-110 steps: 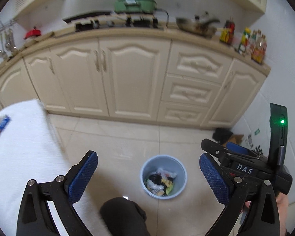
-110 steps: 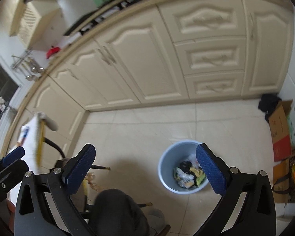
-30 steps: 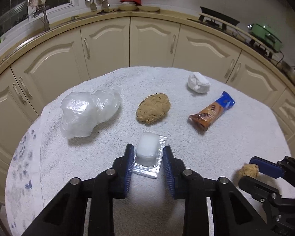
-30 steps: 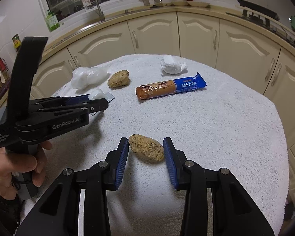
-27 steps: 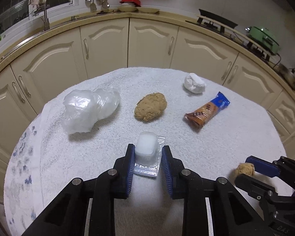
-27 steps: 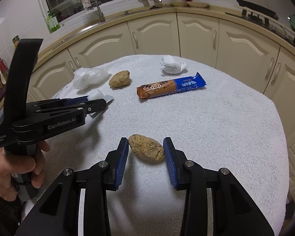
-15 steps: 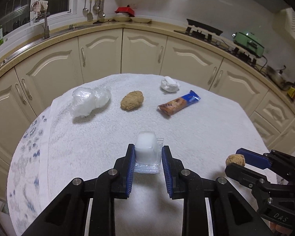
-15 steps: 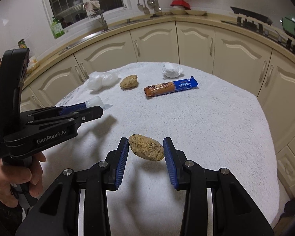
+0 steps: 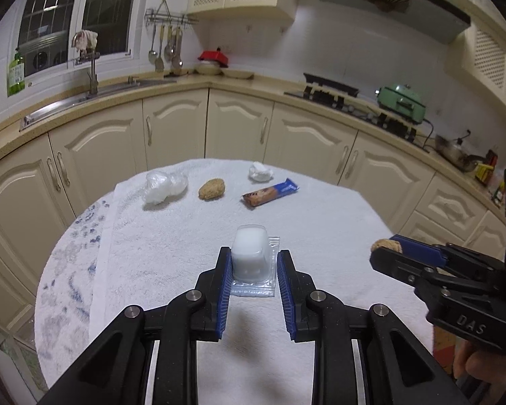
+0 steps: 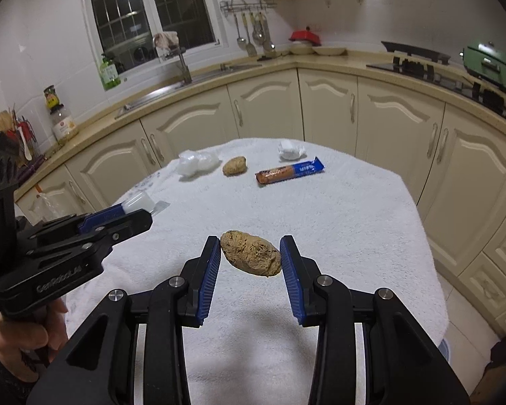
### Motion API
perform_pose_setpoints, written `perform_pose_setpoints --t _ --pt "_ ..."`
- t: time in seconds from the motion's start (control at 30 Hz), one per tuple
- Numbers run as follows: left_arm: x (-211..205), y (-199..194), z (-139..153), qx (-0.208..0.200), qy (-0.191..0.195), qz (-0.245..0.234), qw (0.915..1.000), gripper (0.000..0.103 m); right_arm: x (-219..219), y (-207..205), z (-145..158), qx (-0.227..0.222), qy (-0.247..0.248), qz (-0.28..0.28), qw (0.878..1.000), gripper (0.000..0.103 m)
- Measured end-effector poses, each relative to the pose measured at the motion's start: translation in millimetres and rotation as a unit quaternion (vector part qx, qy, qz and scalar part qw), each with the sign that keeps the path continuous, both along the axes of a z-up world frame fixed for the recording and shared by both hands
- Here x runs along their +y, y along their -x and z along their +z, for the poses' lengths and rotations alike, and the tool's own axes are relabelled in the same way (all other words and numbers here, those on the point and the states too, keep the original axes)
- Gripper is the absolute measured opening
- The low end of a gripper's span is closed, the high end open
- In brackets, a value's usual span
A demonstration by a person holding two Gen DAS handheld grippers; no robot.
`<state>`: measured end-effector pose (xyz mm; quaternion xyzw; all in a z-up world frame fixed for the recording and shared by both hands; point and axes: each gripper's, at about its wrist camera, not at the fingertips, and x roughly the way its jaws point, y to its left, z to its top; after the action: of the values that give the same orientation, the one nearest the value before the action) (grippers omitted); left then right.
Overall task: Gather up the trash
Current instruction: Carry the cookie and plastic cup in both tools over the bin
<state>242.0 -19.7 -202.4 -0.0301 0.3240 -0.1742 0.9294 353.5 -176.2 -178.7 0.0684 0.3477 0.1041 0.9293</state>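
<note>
**Both tongs loaded, held above the table**

Left gripper point(image 9: 253, 266): blue pads clamped on a small clear plastic cup point(image 9: 251, 253). It is a blister-type shell with milky white contents and a flat transparent flange sticking out below and to the right of the pads. It hangs above the white towel-covered table point(image 9: 320, 222), not touching it.

Right gripper point(image 10: 249, 258): pads clamped on a brown lump point(image 10: 251, 253). The lump is oval, rough and fibrous, tan with darker flecks, and tilted with its left end higher. It is also off the table, with its shadow on the cloth below.

On the far side of the table, left to right:
- crumpled clear plastic bag point(image 9: 163, 185)
- second brown lump point(image 9: 212, 189), same look as the held one
- wadded white paper point(image 9: 259, 172)
- snack bar wrapper point(image 9: 270, 194), brown with a blue end, lying flat

All four rest on the cloth, apart from each other.

A hand point(image 10: 20, 341) grips the left tool's handle at the lower left of the right wrist view.
</note>
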Motion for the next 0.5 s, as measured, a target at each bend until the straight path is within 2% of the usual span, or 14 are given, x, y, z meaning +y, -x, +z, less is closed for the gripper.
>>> perform_pose_setpoints --t 0.23,0.5 --pt "2 63 27 -0.037 0.015 -0.003 0.9992 0.023 -15 23 24 -0.031 -0.012 -0.006 0.999 0.037" --pt "-14 102 52 -0.07 0.019 -0.016 0.9972 0.023 -35 43 40 -0.055 -0.017 -0.013 0.998 0.037"
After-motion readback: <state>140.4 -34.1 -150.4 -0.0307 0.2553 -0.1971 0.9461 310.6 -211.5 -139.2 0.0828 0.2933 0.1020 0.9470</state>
